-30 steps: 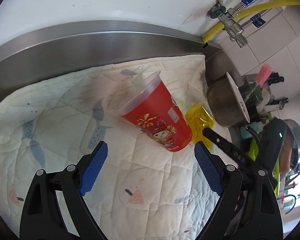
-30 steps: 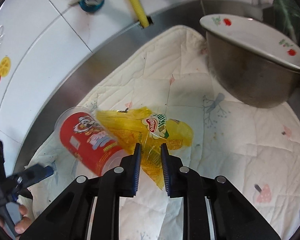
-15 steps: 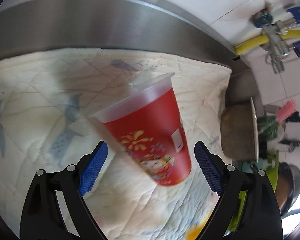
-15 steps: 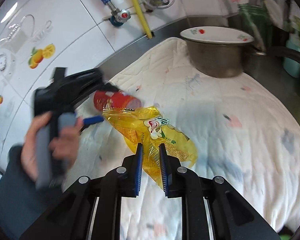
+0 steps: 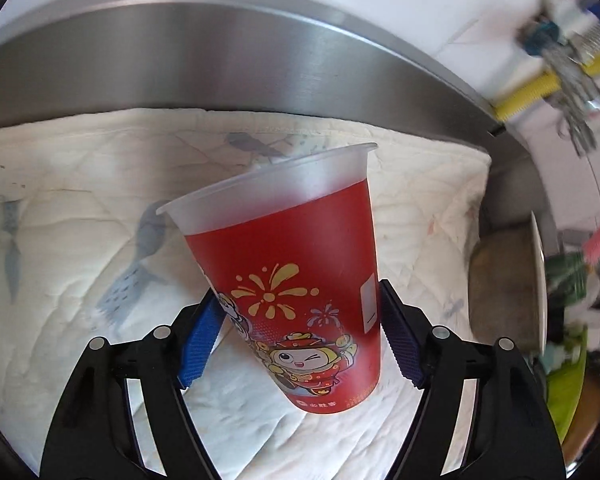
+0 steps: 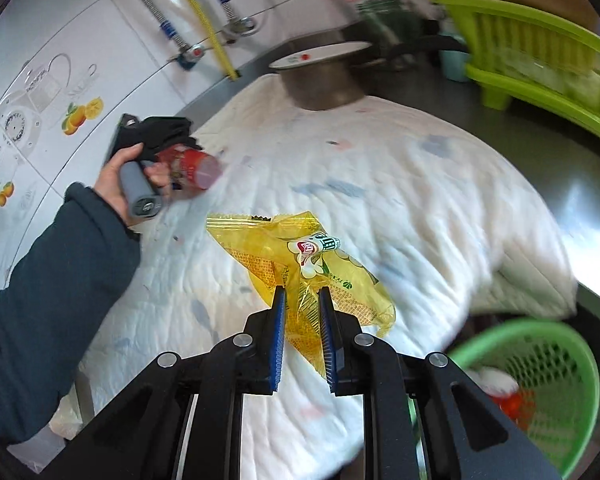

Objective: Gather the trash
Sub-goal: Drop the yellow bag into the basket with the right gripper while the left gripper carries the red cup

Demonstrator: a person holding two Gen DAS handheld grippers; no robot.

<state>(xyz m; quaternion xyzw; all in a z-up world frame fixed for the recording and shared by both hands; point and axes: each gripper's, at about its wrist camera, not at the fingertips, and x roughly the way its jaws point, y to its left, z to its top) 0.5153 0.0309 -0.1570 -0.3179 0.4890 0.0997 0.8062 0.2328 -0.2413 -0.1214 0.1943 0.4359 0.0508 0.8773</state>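
My left gripper (image 5: 300,328) is shut on a red plastic cup (image 5: 292,272) with a cartoon print, tilted, rim away from me, held just above the white quilted mat (image 5: 80,208). In the right wrist view the same cup (image 6: 196,166) shows in the left gripper (image 6: 160,136) at the left. My right gripper (image 6: 302,304) is shut on a yellow crinkled snack wrapper (image 6: 300,256) and holds it above the mat (image 6: 380,184).
A green mesh basket (image 6: 540,364) with some trash in it sits low at the right. A steel pot with a plate on it (image 6: 324,80) stands at the mat's far end, also in the left wrist view (image 5: 504,288). A green dish rack (image 6: 540,52) is at the right.
My left gripper closed on the red cup and lifted it off the mat. My right gripper rose and pulled back with the yellow wrapper; the green basket came into view.
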